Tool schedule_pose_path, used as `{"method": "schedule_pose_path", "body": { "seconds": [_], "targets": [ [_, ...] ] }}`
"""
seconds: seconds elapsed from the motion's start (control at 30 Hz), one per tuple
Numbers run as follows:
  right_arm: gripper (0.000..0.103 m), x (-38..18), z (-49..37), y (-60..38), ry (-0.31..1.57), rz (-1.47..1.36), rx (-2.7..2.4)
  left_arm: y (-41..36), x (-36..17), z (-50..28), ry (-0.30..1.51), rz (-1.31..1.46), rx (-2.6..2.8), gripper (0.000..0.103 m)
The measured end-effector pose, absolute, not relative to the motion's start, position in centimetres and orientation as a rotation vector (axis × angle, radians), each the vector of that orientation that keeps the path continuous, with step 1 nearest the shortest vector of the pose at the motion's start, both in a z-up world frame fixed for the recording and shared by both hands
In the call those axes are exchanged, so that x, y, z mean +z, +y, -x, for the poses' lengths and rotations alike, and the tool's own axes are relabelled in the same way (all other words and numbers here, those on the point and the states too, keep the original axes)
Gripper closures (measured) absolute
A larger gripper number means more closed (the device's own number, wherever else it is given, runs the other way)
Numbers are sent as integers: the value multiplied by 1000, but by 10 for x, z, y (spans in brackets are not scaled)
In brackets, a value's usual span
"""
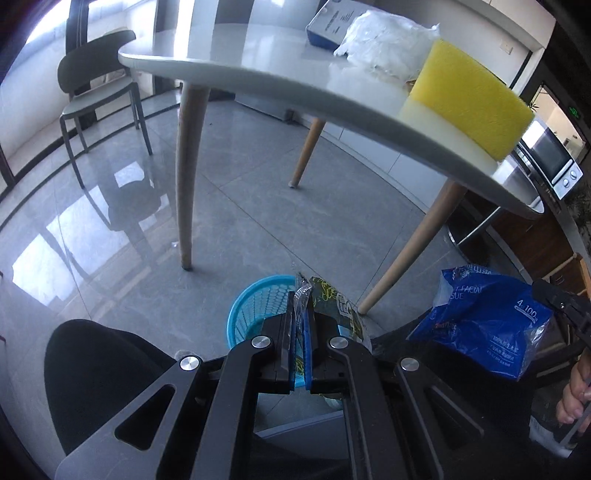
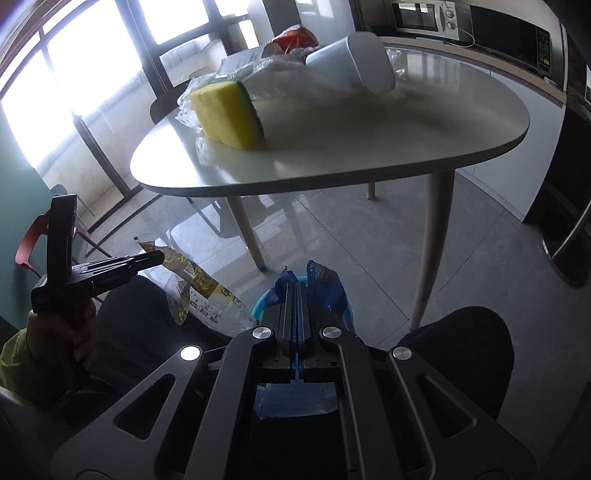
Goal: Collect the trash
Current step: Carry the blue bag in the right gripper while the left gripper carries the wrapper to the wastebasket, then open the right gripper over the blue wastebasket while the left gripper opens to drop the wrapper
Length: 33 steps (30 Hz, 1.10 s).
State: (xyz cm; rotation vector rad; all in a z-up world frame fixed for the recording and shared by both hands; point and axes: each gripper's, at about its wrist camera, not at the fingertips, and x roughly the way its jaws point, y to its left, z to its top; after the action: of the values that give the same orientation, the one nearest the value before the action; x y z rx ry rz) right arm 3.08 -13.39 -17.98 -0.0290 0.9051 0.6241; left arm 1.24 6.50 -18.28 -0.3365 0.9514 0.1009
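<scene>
My left gripper [image 1: 303, 314] is shut on a clear wrapper with dark green and yellow print [image 1: 340, 306], held above a blue plastic basket [image 1: 255, 306] on the floor. The wrapper also shows in the right wrist view [image 2: 199, 284], held by the left gripper [image 2: 157, 256]. My right gripper [image 2: 295, 295] is shut on a blue tissue-pack wrapper [image 2: 325, 288], just over the basket's rim [image 2: 258, 306]. The blue wrapper shows at the right of the left wrist view [image 1: 484, 325].
A white rounded table [image 2: 369, 147] on wooden legs [image 1: 184, 166] stands ahead. It carries a yellow sponge [image 2: 229, 114], a white cup lying on its side [image 2: 354, 62], crumpled clear plastic [image 1: 388, 40] and a box [image 1: 328, 22]. A chair [image 1: 96, 92] stands far left. My knees flank the basket.
</scene>
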Motion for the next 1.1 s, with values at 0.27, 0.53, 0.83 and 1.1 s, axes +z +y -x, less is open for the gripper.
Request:
{"method": "schedule_pose_path", "body": {
  "seconds": [0.27, 0.53, 0.83, 1.1],
  "targets": [
    [103, -241, -55, -101, 982, -5, 613, 66, -214, -35, 1015, 353, 149, 101],
    [103, -300, -85, -87, 1113, -65, 559, 77, -266, -70, 1131, 429, 185, 101],
    [103, -377, -126, -54, 1310, -63, 475, 89, -321, -106, 1242, 460, 229, 101],
    [103, -447, -156, -31, 1438, -53, 412, 89, -362, -126, 1360, 378, 232, 101]
  ]
}}
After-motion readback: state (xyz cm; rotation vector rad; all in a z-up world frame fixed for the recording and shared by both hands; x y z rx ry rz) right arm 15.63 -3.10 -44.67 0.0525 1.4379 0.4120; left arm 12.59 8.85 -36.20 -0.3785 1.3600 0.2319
